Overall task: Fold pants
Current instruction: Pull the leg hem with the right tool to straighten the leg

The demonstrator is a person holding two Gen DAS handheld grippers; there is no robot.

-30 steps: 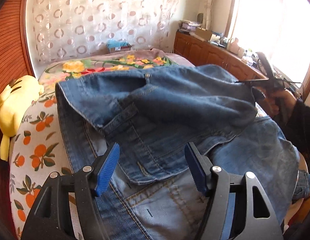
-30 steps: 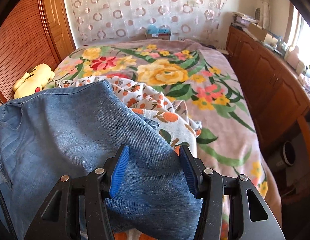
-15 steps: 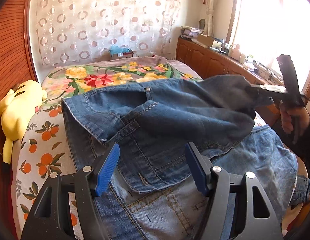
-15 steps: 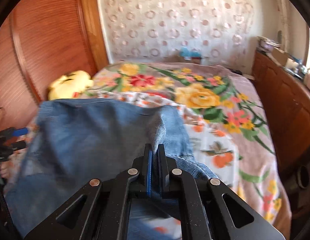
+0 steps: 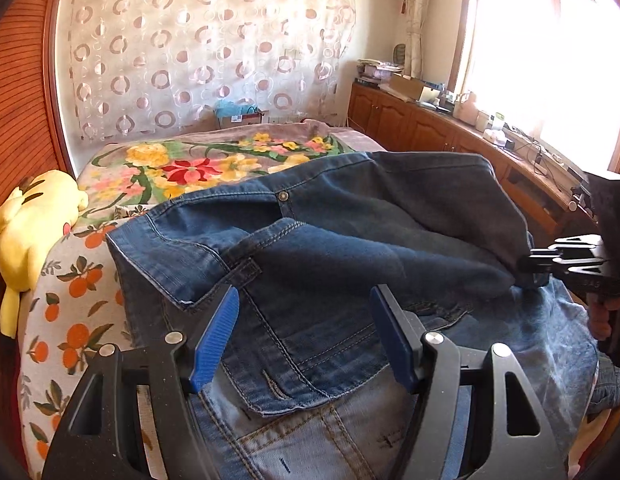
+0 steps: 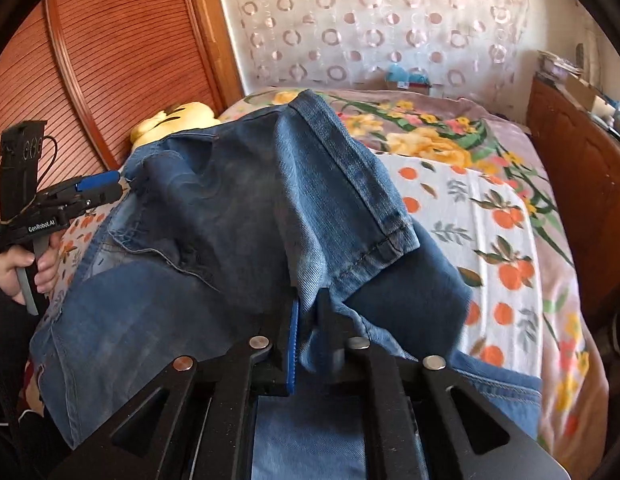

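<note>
Denim pants point(image 5: 350, 248) are spread on the bed point(image 5: 181, 164), one leg doubled over the seat. Cloth is pinched in the right gripper point(image 6: 307, 332), whose jaws have just slackened slightly. The left gripper point(image 5: 305, 336) is held open above the waistband. Heavy, limp, grippy fabric is judged; hems and waistband offer the firmest hold.

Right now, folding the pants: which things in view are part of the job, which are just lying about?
Job:
- jeans, spread on the bed
- right tool, shut on a jeans leg, near its hem
- left tool, open above the jeans

Lying about:
- yellow plush toy
- orange-print sheet
- floral blanket
- cardboard box
</note>
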